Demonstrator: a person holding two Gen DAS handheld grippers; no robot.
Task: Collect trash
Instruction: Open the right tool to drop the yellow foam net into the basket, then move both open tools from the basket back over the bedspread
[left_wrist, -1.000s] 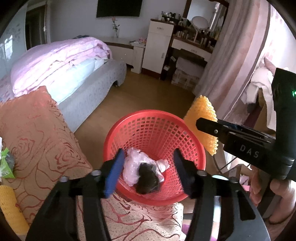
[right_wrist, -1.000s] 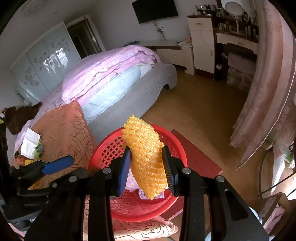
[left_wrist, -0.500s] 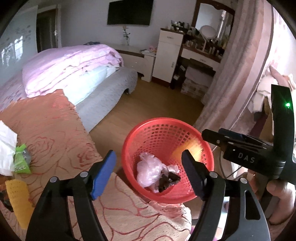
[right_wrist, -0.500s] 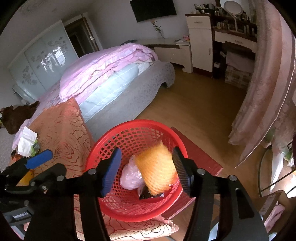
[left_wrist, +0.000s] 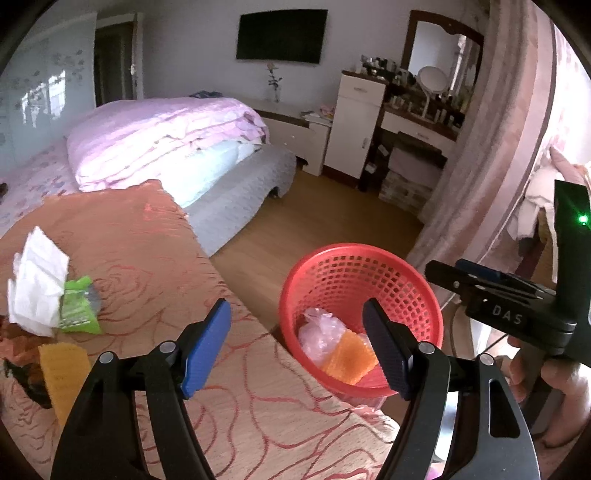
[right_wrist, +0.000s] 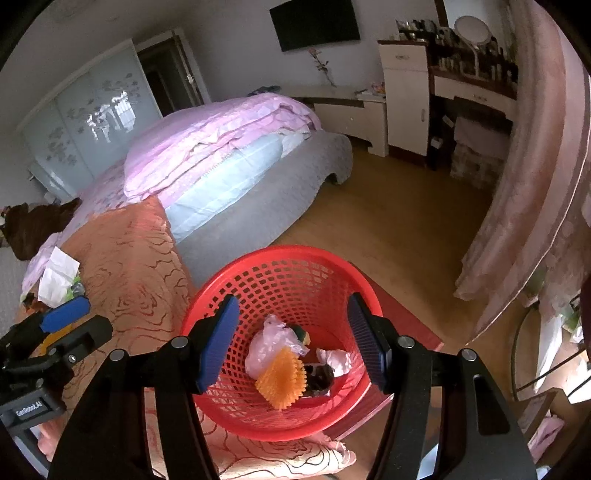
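Note:
A red mesh basket (left_wrist: 369, 258) (right_wrist: 280, 258) stands on the floor beside the cloth-covered surface. Inside lie an orange foam net (right_wrist: 282, 380) (left_wrist: 349, 356), a pink plastic bag (right_wrist: 264, 349) (left_wrist: 319, 334) and dark scraps (right_wrist: 319, 378). My right gripper (right_wrist: 293, 343) is open and empty above the basket. My left gripper (left_wrist: 297, 345) is open and empty over the cloth's edge. On the cloth at the left lie a white tissue (left_wrist: 37, 280) (right_wrist: 57, 271), a green wrapper (left_wrist: 75, 308) and a yellow foam net (left_wrist: 64, 373).
The surface carries an orange rose-patterned cloth (left_wrist: 147, 258). A bed with pink bedding (left_wrist: 166, 140) stands behind. A pink curtain (left_wrist: 491, 147) hangs at the right, past a strip of wooden floor (right_wrist: 388, 229). A dresser with a mirror (left_wrist: 424, 110) is at the back.
My right gripper opened and dropped the orange foam net into the basket. My left gripper pulled back and swung left, bringing the trash on the cloth into view.

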